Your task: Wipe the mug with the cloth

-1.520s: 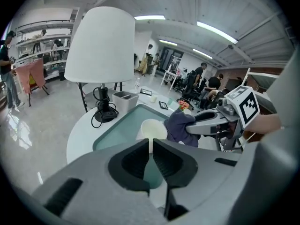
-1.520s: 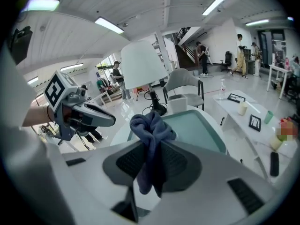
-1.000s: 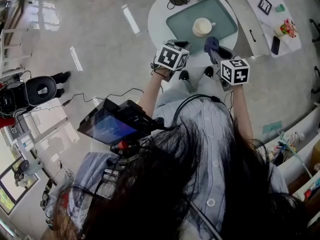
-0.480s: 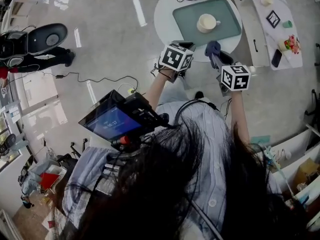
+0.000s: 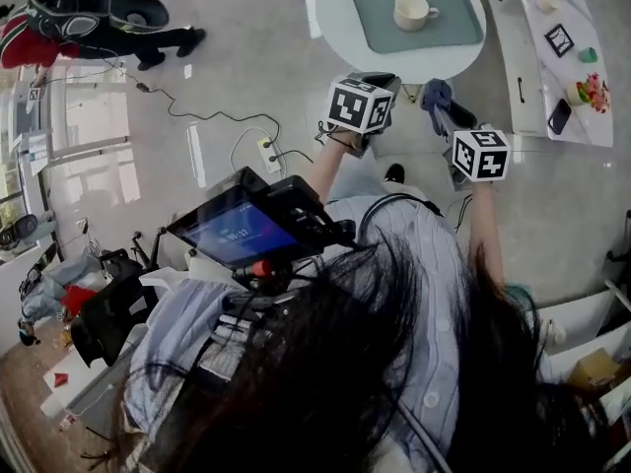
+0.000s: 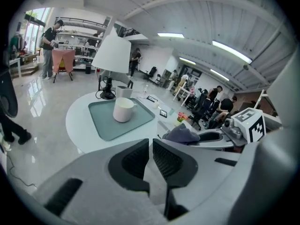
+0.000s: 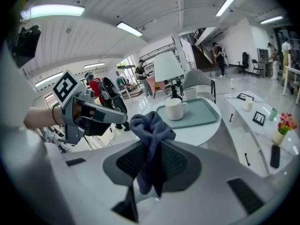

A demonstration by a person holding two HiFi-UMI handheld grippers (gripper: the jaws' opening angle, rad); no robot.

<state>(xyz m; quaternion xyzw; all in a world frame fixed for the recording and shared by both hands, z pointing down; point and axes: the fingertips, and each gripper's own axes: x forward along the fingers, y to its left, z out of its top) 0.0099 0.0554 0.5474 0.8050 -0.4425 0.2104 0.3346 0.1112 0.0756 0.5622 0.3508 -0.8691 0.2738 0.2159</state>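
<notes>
My right fingers (image 7: 176,162) are clamped on the bunched blue-grey cloth (image 7: 149,125). My left fingers (image 6: 133,159) are nearly together, nothing between. The white ceramic mug (image 7: 174,109) stands upright on the teal tray (image 7: 206,114), mid round white tabletop (image 7: 206,128). It is straight ahead and well apart from both; I'd close in first.

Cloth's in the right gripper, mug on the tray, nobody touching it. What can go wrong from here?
1. The white ceramic mug stands free on the grey-green tray, and the left gripper is shut and empty. A one-sided wipe could push or tip the mug.
2. The right gripper pinches the blue-grey cloth by a narrow fold between its fingers, so rubbing may pull it out.
</notes>
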